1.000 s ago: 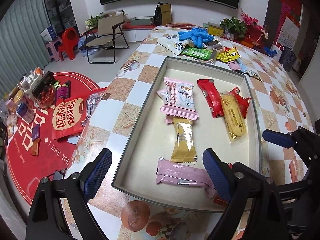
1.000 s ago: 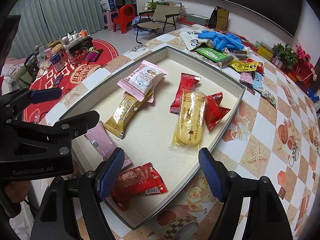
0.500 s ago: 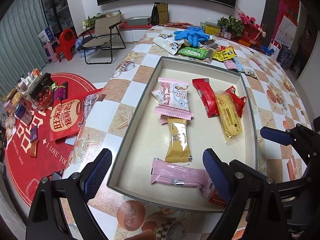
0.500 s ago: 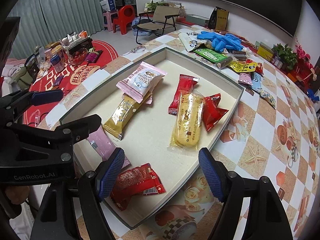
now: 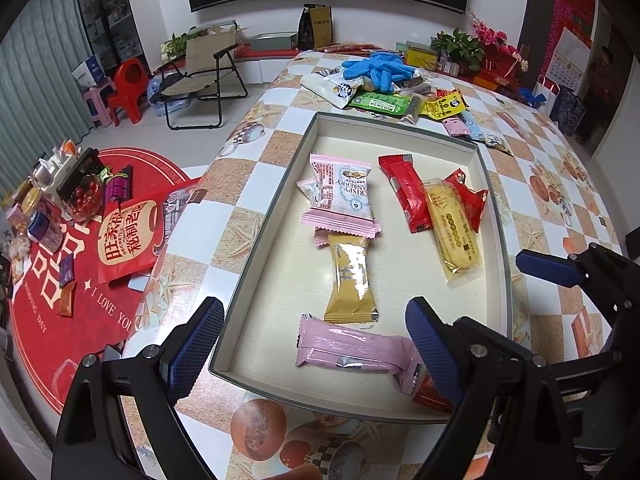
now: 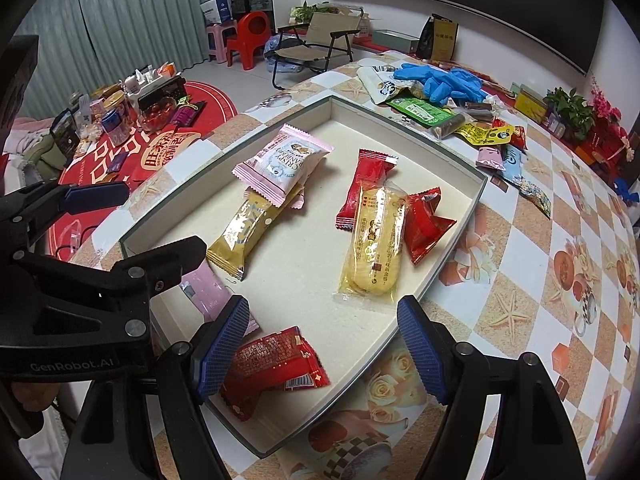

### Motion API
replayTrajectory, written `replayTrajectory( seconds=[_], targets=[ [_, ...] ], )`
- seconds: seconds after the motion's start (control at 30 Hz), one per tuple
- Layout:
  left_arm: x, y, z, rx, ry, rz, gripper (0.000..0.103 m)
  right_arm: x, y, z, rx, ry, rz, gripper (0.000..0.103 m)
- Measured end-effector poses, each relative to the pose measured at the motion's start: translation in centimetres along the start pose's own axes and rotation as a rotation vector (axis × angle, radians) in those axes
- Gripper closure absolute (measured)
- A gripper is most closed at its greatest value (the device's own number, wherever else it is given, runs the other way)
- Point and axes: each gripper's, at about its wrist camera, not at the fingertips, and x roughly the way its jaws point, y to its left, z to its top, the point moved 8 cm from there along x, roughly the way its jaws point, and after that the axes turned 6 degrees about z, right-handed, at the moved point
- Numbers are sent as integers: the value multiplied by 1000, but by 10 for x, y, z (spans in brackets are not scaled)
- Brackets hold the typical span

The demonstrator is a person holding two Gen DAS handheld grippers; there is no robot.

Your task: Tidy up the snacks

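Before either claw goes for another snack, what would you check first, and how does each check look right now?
1. Left claw empty, jaws apart: ok.
2. Right claw empty, jaws apart: ok.
3. Tray flat on the table with bare floor left for more snacks: ok.
4. Snacks waiting outside the tray: ok, a pile lies beyond its far end, including a green packet.
5. Pile free to pick from: not ok, blue gloves lie on it.
6. Snacks in the tray lying separately: not ok, the yellow cake overlaps a red packet.
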Motion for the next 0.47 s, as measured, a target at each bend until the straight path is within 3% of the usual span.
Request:
replayTrajectory(
  seconds=[0.47],
  targets=[
    [-1, -4, 1, -10, 0, -3, 9, -2, -2, -1, 7, -5, 4, 25]
  ],
)
